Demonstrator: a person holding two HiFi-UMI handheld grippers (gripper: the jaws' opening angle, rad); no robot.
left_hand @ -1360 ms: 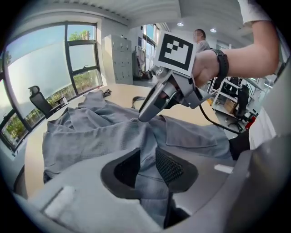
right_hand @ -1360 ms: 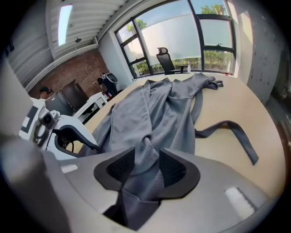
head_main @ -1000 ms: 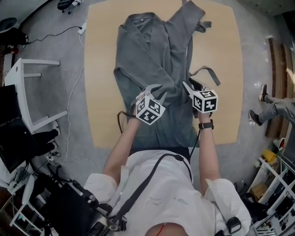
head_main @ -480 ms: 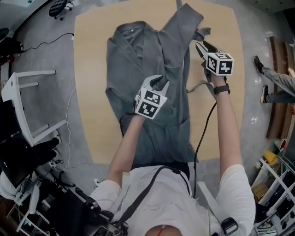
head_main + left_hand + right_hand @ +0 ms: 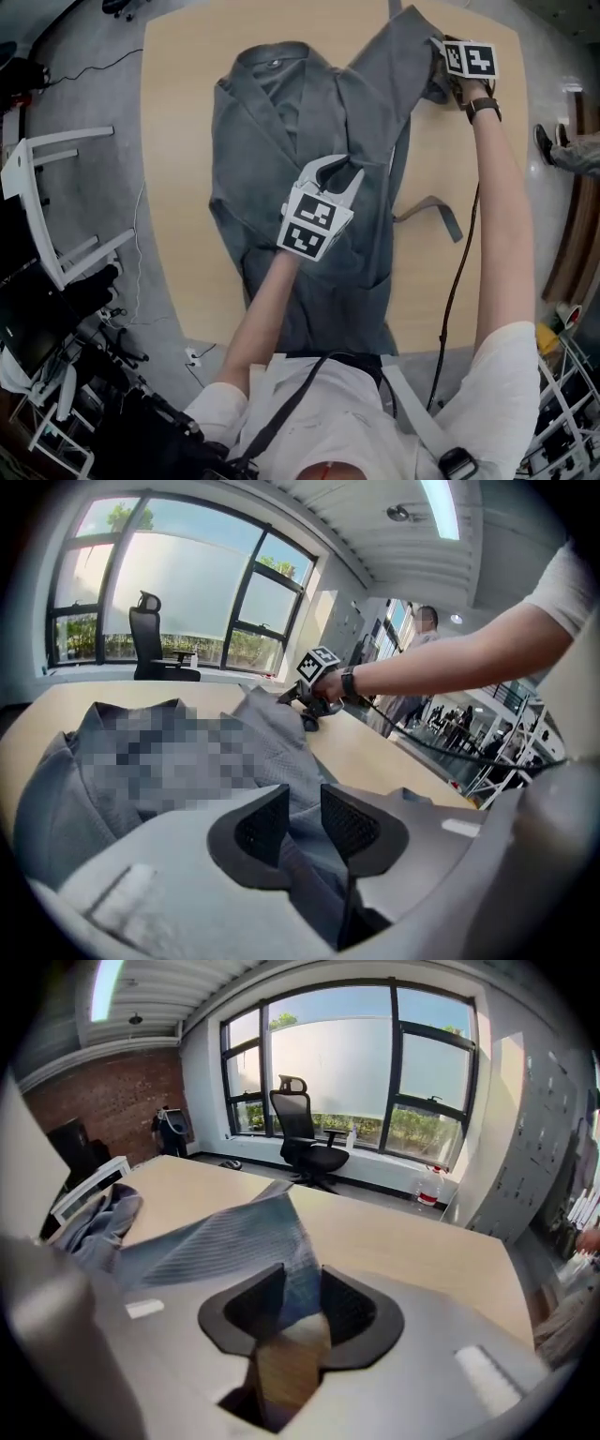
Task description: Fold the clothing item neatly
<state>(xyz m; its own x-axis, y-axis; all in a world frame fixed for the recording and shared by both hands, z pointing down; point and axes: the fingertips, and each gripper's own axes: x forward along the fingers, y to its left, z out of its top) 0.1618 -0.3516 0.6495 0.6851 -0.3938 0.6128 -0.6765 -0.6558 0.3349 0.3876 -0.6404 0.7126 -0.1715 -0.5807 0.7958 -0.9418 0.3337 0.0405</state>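
Note:
A grey coat [image 5: 281, 141] lies spread on the wooden table [image 5: 178, 141], collar at the far end. My left gripper [image 5: 336, 173] sits over the coat's middle, shut on a fold of the grey cloth [image 5: 302, 855]; the fold runs up between its pads. My right gripper [image 5: 444, 49] is stretched out to the far right corner, shut on the end of the sleeve [image 5: 398, 56]. In the right gripper view the sleeve cloth [image 5: 225, 1237] fans out from between the jaws [image 5: 300, 1283]. A loose belt strap [image 5: 433, 208] lies on the table to the right of the coat.
A white frame chair [image 5: 47, 206] stands on the floor to the left, with cables beside it. Someone's leg and shoe [image 5: 562, 150] show at the right edge. An office chair [image 5: 305, 1133] stands by the windows beyond the table's far end.
My right gripper has swung from the coat's near right side out to the far right corner, taking the sleeve with it. The left gripper has slid further up the coat.

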